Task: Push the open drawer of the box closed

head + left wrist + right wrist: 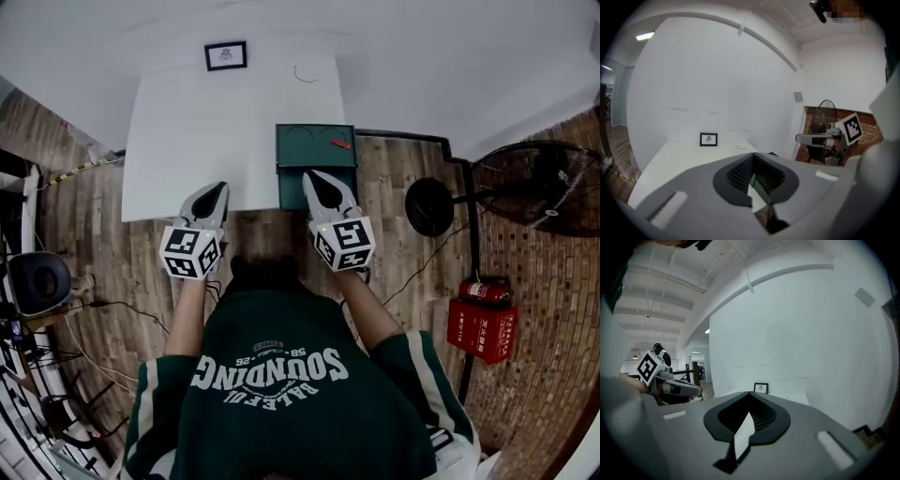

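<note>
A dark green box [314,146] stands at the front right corner of the white table [187,131], with a small red item [340,143] on its top. The box's drawer side [291,190] faces me. Seen from the head view, my right gripper [314,175] is shut and empty, its tip over that drawer side; I cannot tell whether it touches. My left gripper [221,187] is also shut and empty, hovering at the table's front edge left of the box. In the left gripper view a green box corner [761,190] shows below the closed jaws [753,155].
A small framed picture [226,55] leans at the table's far edge against the white wall. Right of the table stand a floor fan [539,187] and a red fire-extinguisher case [482,328]. Cables [422,267] run over the wooden floor.
</note>
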Demonstrator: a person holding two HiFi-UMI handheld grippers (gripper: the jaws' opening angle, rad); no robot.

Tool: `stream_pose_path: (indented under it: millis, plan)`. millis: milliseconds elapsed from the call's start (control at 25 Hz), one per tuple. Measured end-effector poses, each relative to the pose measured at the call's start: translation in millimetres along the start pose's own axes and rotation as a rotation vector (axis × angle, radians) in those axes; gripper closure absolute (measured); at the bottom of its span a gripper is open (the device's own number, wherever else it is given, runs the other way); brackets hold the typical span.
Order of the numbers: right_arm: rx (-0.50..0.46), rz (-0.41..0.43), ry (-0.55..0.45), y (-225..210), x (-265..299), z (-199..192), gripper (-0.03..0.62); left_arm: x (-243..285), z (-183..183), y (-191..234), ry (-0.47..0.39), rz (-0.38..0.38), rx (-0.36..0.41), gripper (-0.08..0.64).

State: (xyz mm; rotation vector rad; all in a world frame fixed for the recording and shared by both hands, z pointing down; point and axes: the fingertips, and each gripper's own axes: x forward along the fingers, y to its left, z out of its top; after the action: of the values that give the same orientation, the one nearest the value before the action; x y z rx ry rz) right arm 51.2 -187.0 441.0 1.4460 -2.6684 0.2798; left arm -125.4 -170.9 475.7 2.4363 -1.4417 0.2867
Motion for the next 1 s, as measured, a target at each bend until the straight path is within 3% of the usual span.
stream_pose_path:
  millis: [320,1000]
  plan:
    - [0.036,-0.053,0.045,-25.4,5.8,-23.4,0.591,32.0,-2.3,5.1,0.037,-0.032,-0.006,0.508]
    - [0.176,-0.135,0.286,-44.0,-45.4,-151.1,0.591,70.1,-51.8,-20.0,0.166,-0.113,-0.035,0.508]
